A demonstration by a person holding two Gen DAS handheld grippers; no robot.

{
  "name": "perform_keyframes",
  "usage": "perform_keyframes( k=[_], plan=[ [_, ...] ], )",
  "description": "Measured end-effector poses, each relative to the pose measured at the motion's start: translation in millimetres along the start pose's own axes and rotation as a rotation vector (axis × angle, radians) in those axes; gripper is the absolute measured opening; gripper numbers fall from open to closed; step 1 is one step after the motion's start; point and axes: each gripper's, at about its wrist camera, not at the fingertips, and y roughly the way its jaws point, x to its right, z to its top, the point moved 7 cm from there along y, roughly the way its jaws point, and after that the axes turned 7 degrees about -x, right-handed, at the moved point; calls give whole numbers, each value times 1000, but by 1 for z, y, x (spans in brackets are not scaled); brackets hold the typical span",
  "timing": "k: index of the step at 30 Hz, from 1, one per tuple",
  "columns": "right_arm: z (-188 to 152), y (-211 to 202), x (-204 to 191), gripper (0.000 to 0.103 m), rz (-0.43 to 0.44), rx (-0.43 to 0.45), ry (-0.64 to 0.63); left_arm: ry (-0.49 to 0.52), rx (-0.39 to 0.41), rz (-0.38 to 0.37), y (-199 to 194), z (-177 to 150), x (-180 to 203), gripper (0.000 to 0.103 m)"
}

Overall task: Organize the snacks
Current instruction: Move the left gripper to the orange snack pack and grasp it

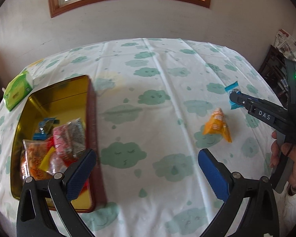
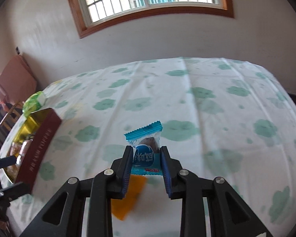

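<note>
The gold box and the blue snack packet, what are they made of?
The gold box looks like metal tin: its inner walls shine and mirror like polished gold. The blue snack packet, pinched in the right hand-held gripper, seems thin plastic film: glossy, partly see-through, with a zigzag crimped edge.

Left gripper (image 1: 146, 169) held low with jaws spread wide, blue pads (image 1: 80, 177) well apart and nothing between them, pointing steeply downward. Right gripper (image 2: 147, 158) angled downward as well, jaws drawn in close and pads (image 2: 165, 169) pressing both sides of a blue snack packet (image 2: 146, 148), gripped clear of the surface below. Seen from the left wrist, right gripper (image 1: 233, 95) reaching in from the right edge, borne by a hand (image 1: 290, 158) wrapped around its handle, pale sleeve at the wrist.
</note>
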Motion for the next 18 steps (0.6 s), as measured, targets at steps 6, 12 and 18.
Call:
perform_keyframes(
  k=[6,12,18],
  plan=[
    [-21,-4,56,28,-84,-22,53,62,33,-55,6,16,39,102],
    [-34,-11,79,28,-127,-24,60,104,52,-109,18,32,73,101],
    [-40,-10,83,28,-116,-23,79,146,25,-94,40,41,93,94]
  ],
)
